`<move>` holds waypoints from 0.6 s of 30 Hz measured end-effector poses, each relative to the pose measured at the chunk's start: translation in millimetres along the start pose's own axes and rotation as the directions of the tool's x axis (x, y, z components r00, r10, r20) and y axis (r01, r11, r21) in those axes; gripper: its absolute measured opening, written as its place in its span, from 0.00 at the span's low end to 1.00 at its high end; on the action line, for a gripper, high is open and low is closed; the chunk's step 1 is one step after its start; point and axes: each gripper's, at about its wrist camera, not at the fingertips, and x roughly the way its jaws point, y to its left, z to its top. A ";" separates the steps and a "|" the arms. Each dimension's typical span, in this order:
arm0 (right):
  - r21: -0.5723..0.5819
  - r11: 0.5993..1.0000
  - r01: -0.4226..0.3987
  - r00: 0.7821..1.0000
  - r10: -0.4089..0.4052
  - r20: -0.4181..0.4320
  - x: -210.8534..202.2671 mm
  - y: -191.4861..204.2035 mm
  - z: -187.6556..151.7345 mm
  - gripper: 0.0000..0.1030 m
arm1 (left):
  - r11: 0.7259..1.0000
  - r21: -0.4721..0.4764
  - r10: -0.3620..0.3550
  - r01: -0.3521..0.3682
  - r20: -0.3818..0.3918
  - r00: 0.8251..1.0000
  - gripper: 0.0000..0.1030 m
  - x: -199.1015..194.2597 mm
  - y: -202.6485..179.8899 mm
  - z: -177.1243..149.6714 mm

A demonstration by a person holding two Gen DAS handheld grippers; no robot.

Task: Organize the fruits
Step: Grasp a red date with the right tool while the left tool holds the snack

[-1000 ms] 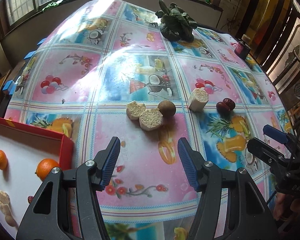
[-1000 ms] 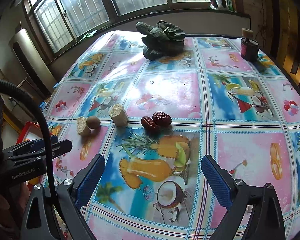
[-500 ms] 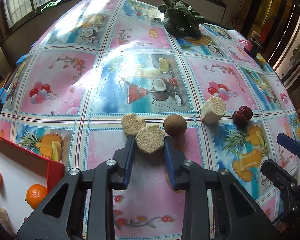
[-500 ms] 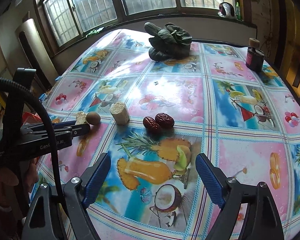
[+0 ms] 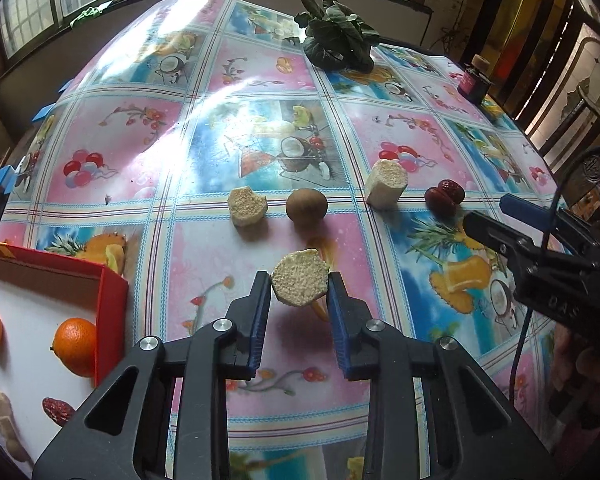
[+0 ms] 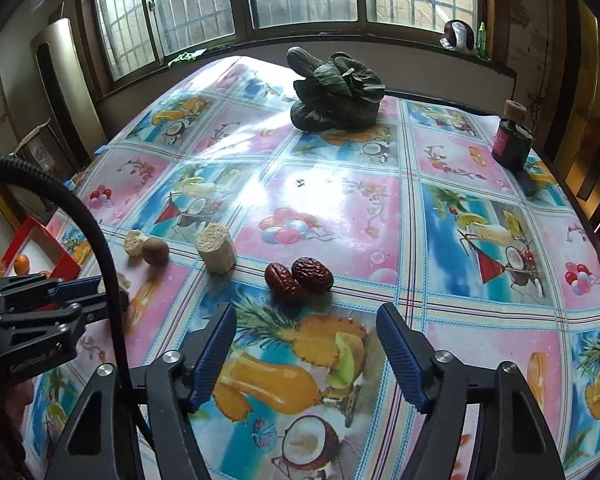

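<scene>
The left gripper (image 5: 299, 285) clamps a pale, crumbly, stubby cylinder chunk (image 5: 299, 282), cut face toward the camera, over open pink tablecloth (image 5: 204, 280); the red-walled white tray (image 5: 110, 304) lies left; the right gripper (image 6: 306, 338), jaws closing on nothing, hangs just short of two wrinkled red dates (image 6: 298, 276).

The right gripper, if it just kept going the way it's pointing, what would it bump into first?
Probably the two red dates. The right gripper has nothing between its closing jaws, and the dates lie just beyond its fingertips, roughly centred. Depth is hard to judge, so it might touch the tablecloth before them.
</scene>
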 end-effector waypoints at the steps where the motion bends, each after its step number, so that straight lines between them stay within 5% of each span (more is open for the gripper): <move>1: 0.006 1.000 0.000 1.000 0.000 0.002 0.6 -2.4 1.7 0.66 | 1.000 0.004 0.003 -0.003 0.005 1.000 0.27 -2.8 0.0 -1.3; 14: 0.035 0.992 0.120 0.992 -0.118 -0.046 21.9 -27.3 23.3 0.63 | 1.000 0.006 0.000 0.000 0.034 0.999 0.27 -21.9 3.1 -8.3; 18: 0.027 0.996 0.085 0.995 -0.084 -0.045 9.2 -23.8 16.5 0.63 | 1.000 -0.002 -0.001 0.001 0.030 1.000 0.27 -20.2 4.7 -7.0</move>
